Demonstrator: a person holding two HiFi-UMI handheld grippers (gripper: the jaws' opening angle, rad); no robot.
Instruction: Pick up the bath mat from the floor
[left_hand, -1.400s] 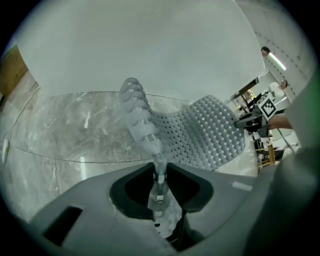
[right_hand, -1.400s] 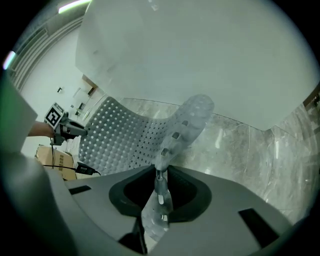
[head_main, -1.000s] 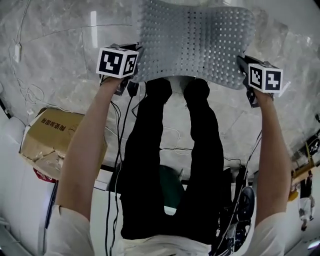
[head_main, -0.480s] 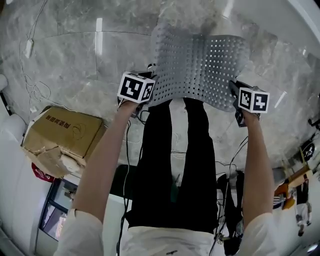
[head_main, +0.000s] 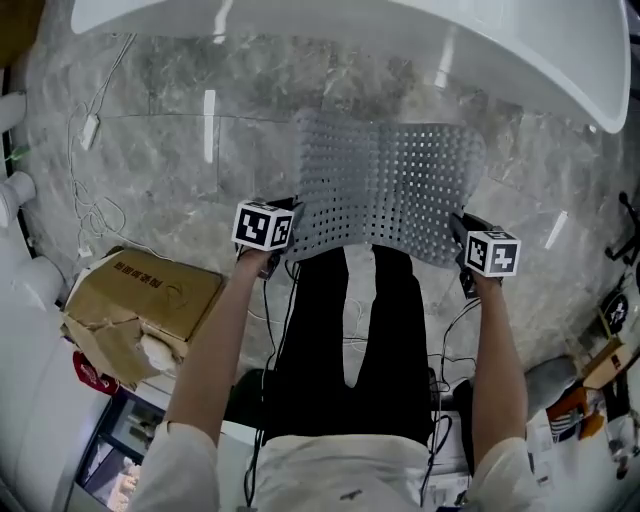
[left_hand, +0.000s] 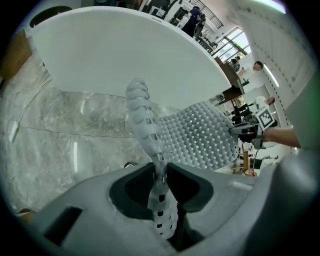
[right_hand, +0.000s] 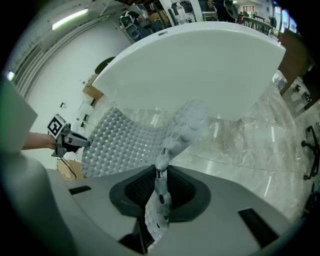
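Bath mat: grey, perforated, hung clear of floor at twelve o'clock; left gripper and right gripper each clamped on one edge. Cardboard box, eight o'clock: torn, print unreadable.

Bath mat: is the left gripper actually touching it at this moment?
Touching. The left gripper view shows the left gripper closed on the bath mat, with the mat's perforated edge pinched between the two jaws.
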